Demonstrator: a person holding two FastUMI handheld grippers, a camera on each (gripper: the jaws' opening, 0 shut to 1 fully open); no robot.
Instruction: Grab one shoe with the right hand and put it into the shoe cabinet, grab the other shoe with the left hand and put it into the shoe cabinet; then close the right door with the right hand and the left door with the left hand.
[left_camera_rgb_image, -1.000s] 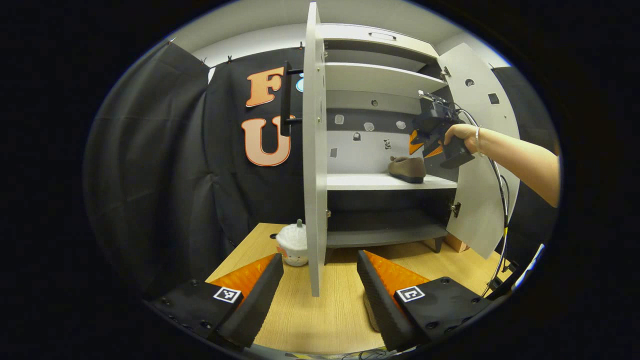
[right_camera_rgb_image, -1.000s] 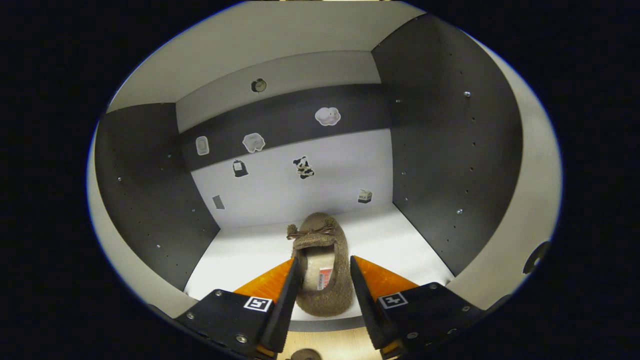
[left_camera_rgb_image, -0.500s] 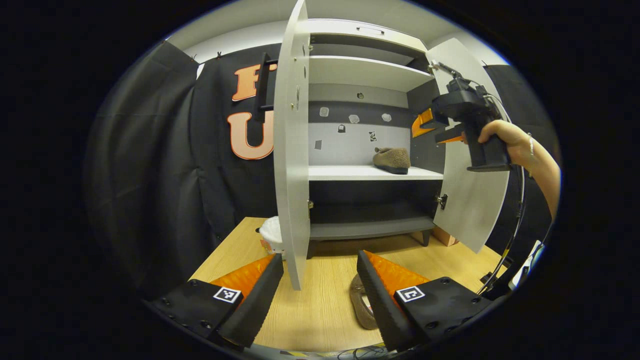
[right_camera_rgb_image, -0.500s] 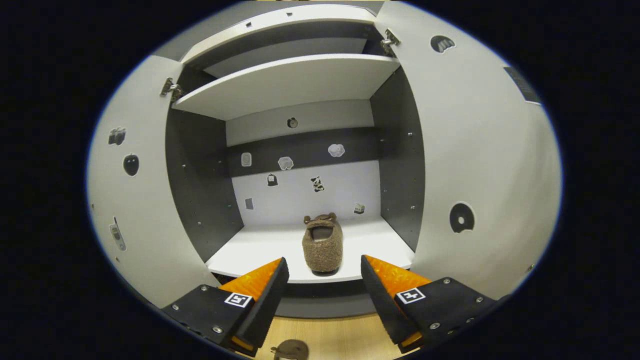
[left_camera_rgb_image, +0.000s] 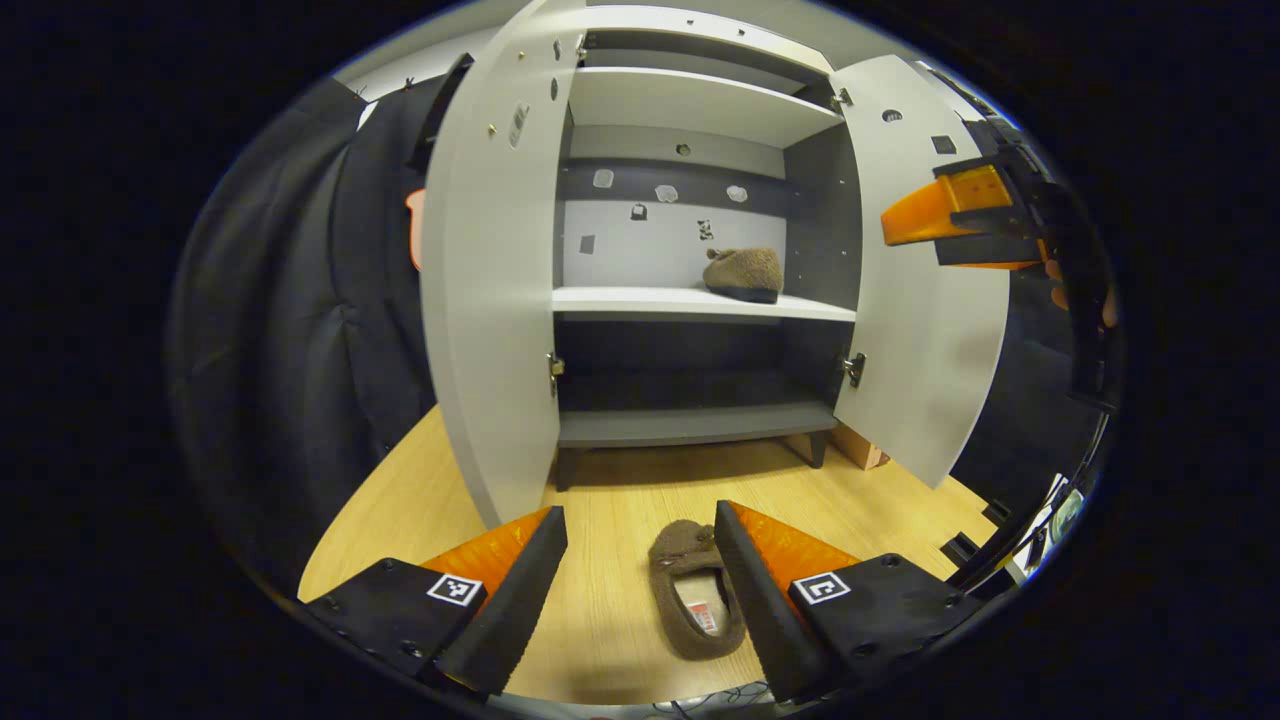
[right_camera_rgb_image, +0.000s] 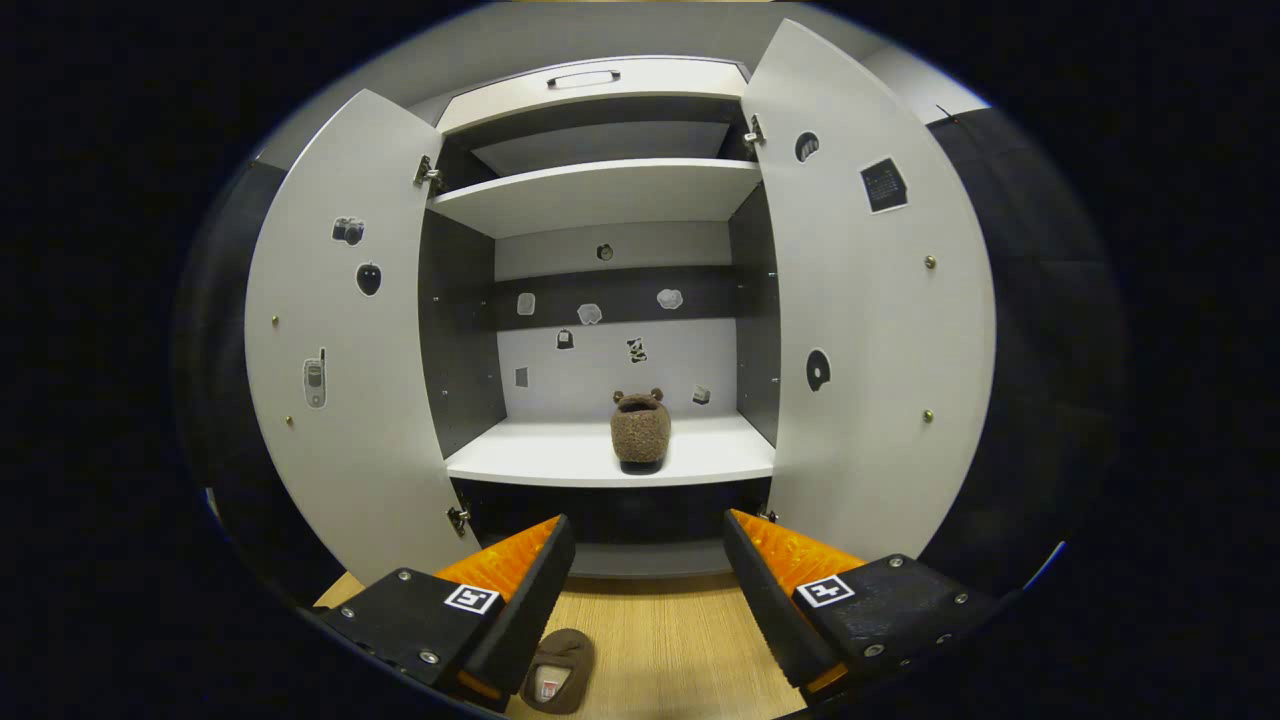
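One fuzzy brown shoe (left_camera_rgb_image: 743, 273) (right_camera_rgb_image: 640, 430) rests on the middle shelf (right_camera_rgb_image: 560, 462) of the grey shoe cabinet (left_camera_rgb_image: 690, 100), whose two doors stand wide. The second brown shoe (left_camera_rgb_image: 695, 598) (right_camera_rgb_image: 557, 673) lies on the wooden floor, toe toward the cabinet. My left gripper (left_camera_rgb_image: 640, 590) hovers open just above and around that floor shoe, touching nothing. My right gripper (right_camera_rgb_image: 647, 600) is open and empty, held back from the cabinet front; in the left gripper view the right gripper (left_camera_rgb_image: 960, 220) appears at upper right, in front of the right door (left_camera_rgb_image: 925, 300).
The left door (left_camera_rgb_image: 485, 300) juts out toward me on the left, the right door (right_camera_rgb_image: 870, 330) on the right. A lower dark shelf (left_camera_rgb_image: 690, 425) sits near the wooden floor (left_camera_rgb_image: 420, 500). Black cloth hangs on both sides. Cables (left_camera_rgb_image: 1000, 540) trail at the right.
The right gripper let go of the shelf shoe and drew back out of the cabinet. My left gripper swung right and lowered toward the floor shoe, now between its fingers.
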